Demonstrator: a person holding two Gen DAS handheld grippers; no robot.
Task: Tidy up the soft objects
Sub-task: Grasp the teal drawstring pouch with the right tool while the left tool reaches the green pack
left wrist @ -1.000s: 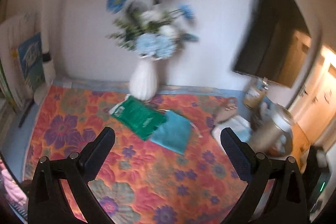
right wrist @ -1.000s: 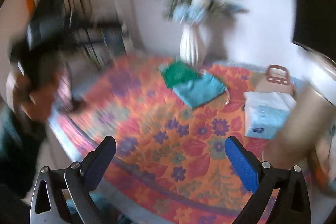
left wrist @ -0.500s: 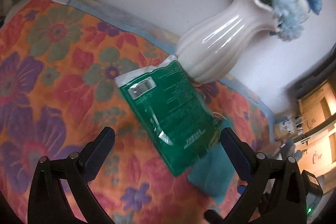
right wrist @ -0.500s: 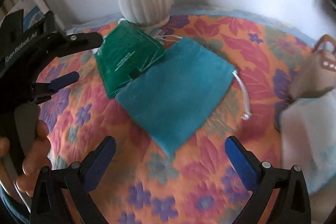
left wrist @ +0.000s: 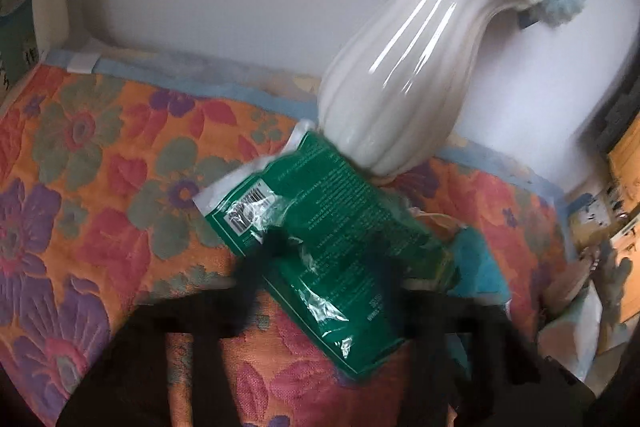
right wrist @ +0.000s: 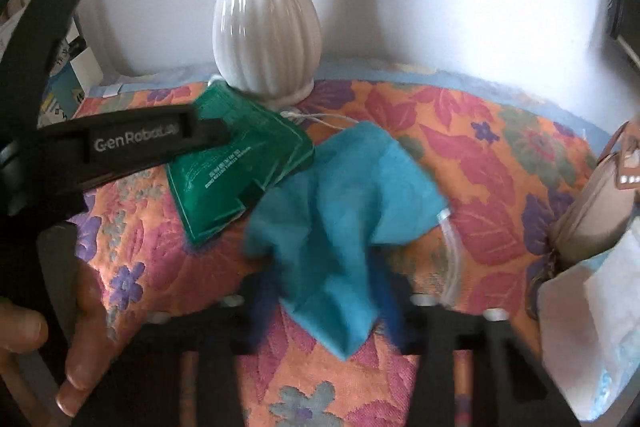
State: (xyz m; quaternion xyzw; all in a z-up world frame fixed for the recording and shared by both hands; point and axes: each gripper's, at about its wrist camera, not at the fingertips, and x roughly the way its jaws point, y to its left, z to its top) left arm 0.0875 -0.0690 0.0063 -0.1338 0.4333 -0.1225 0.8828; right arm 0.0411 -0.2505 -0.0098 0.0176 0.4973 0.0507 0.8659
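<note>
The left gripper [left wrist: 328, 259] has its fingers pinched across the green plastic packet [left wrist: 320, 227], which lies on the floral quilted cloth [left wrist: 100, 187] over the desk, its far end touching the foot of the white ribbed vase [left wrist: 400, 75]. The right gripper [right wrist: 324, 299] is clenched on the near corner of the teal cloth pouch [right wrist: 344, 211], just beside the packet. The packet looks light, crinkly and slippery, so mid-body suits it; the pouch is limp and will drape, its drawstring [right wrist: 450, 247] trailing. The vase nearby looks fragile.
</note>
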